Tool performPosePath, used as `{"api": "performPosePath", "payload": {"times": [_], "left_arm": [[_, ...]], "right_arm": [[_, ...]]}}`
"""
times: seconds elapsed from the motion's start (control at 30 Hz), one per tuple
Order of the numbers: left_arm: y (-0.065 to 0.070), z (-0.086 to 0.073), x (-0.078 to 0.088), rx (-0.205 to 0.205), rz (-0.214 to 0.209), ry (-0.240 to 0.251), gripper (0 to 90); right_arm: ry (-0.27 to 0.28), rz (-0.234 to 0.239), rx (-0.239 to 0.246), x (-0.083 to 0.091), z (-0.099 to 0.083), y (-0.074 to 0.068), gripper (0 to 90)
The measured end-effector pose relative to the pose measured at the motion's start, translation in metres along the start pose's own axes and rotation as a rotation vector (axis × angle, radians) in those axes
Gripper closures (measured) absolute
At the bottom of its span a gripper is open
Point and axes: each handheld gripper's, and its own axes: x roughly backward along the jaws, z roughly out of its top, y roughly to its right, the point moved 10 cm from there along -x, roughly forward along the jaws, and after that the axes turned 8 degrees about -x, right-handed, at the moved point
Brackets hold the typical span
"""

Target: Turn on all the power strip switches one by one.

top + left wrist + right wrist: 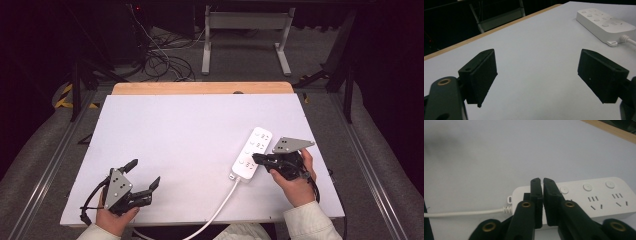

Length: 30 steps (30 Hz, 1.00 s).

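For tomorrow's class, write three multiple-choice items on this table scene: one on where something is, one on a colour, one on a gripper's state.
1. Where does the power strip lie on the table?
A. near the left gripper
B. on the right half, by the right gripper
C. at the far left corner

2. What colour is the power strip?
A. white
B. black
C. red

3. How do the jaws of the left gripper stand?
A. closed together
B. clamped on the cord
C. wide apart, nothing between them

Answers:
1 B, since the high view shows the strip beside the right gripper.
2 A, as its body and its cord are white.
3 C, because the left gripper view shows bare table between the two black jaws.
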Motion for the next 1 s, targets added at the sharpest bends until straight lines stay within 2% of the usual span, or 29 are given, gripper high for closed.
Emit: {"api": "performPosePath", "payload": {"times": [0.33, 0.43, 0.47, 0.6, 0.83, 1.0], "left_arm": [[0.001, 0.0, -0.001, 0.001, -0.004, -0.001, 16.5], [0.001, -0.001, -0.001, -0.007, -0.004, -0.005, 16.5], [0.001, 0.0, -0.001, -0.007, -0.005, -0.004, 16.5], [0.002, 0.0, -0.001, -0.002, -0.007, 0.0, 16.5], [0.001, 0.0, -0.001, -0.013, -0.005, -0.002, 16.5], [0.002, -0.001, -0.001, -0.003, -0.012, -0.005, 16.5]], "right_arm": [[-0.048, 0.008, -0.011, -0.026, 0.005, -0.002, 90.0], [-0.057, 0.033, -0.017, -0.033, 0.004, -0.003, 90.0], [-0.077, 0.017, -0.009, -0.037, 0.002, 0.0, 90.0], [-0.103, 0.005, -0.002, -0.044, -0.002, 0.002, 90.0], [-0.118, -0.005, 0.002, -0.053, -0.008, 0.005, 90.0], [-0.125, -0.006, 0.007, -0.058, -0.012, 0.006, 90.0]]}}
